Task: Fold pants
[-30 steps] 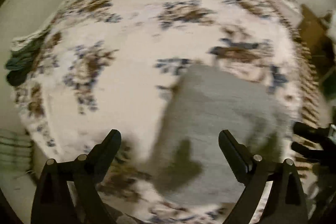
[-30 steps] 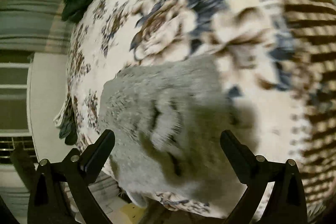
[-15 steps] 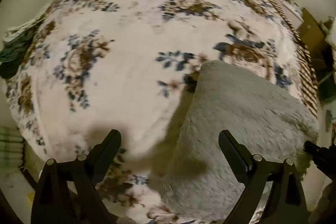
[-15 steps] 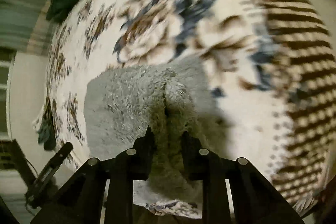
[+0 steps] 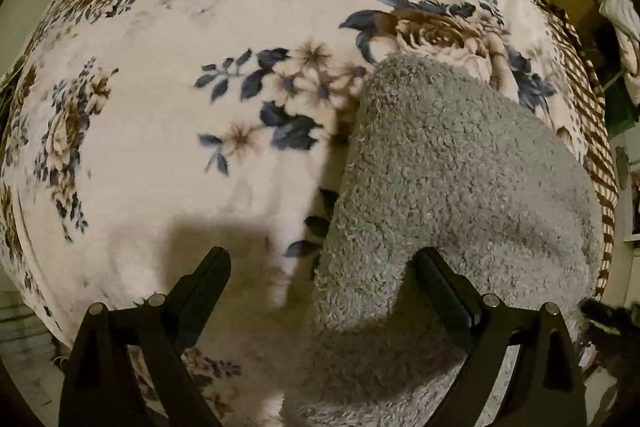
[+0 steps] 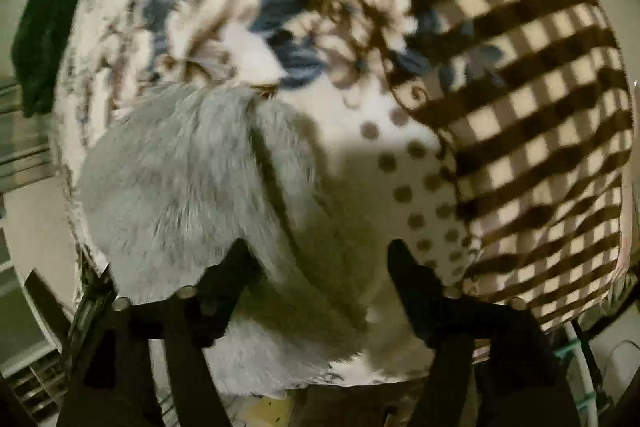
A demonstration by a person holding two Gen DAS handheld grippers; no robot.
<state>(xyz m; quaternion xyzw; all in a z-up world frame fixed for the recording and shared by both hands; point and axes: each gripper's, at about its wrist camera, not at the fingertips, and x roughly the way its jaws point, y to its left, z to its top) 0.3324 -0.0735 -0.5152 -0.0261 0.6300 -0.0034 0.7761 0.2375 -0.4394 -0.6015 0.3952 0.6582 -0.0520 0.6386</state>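
Observation:
The grey fleece pants (image 5: 448, 179) lie folded on a floral blanket (image 5: 200, 27), at the near right part of the bed in the left wrist view. My left gripper (image 5: 324, 267) is open, low over the pants' near left edge; the fabric lies between and under the fingers without being pinched. In the right wrist view the pants (image 6: 192, 187) show a raised fold along their right side. My right gripper (image 6: 320, 259) is open over that right edge, holding nothing.
A brown checked border (image 6: 520, 87) runs along the blanket's right side. Dark green cloth (image 6: 48, 27) lies at the far end of the bed. Furniture and hanging items (image 5: 608, 19) stand past the bed's right edge. Floor shows below the near edge.
My right gripper was shut on a ridge of the pants half a second ago; it has opened, let go and swung right. My left gripper stayed open and dropped closer to the pants.

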